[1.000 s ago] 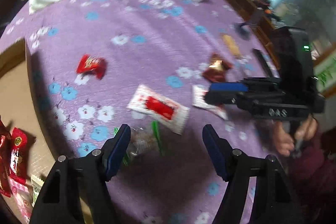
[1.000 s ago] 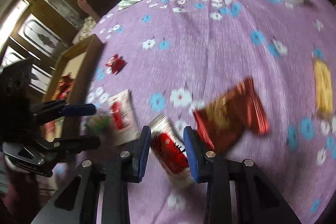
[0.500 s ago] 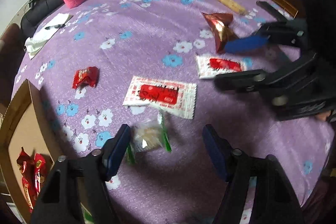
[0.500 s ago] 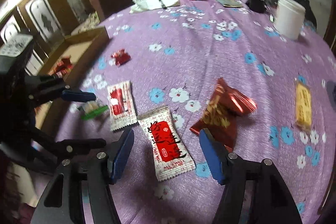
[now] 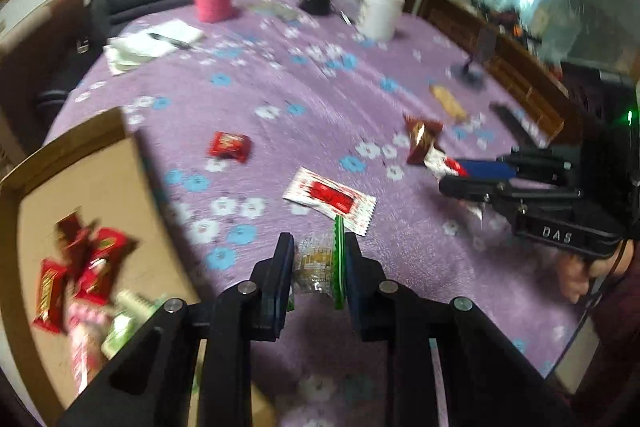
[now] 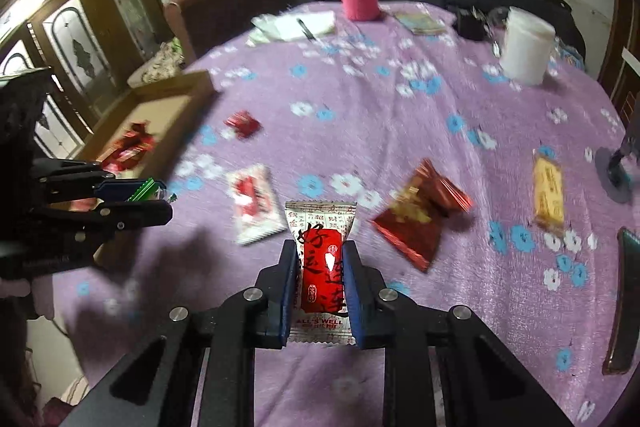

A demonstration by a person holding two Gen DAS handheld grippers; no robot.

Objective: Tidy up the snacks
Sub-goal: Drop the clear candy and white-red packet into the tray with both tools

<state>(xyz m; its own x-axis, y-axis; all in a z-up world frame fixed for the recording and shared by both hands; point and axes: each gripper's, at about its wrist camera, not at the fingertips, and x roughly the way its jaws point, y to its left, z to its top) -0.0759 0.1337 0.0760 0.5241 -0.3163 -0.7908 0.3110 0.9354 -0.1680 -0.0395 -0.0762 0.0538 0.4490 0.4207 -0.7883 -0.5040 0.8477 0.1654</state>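
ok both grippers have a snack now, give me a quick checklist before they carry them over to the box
1. Left gripper on the clear green-edged packet: jaws closing, pads against its sides. Ok.
2. Right gripper on the red and white packet: jaws closing, packet pinched between the pads. Ok.
3. Packets lifted off the purple tablecloth: cannot tell.
4. Cardboard box has bare floor for more: ok.
5. Grippers apart from each other: ok.
6. Table finished: not ok; the small red packet, second red and white packet, foil bag and yellow bar remain.
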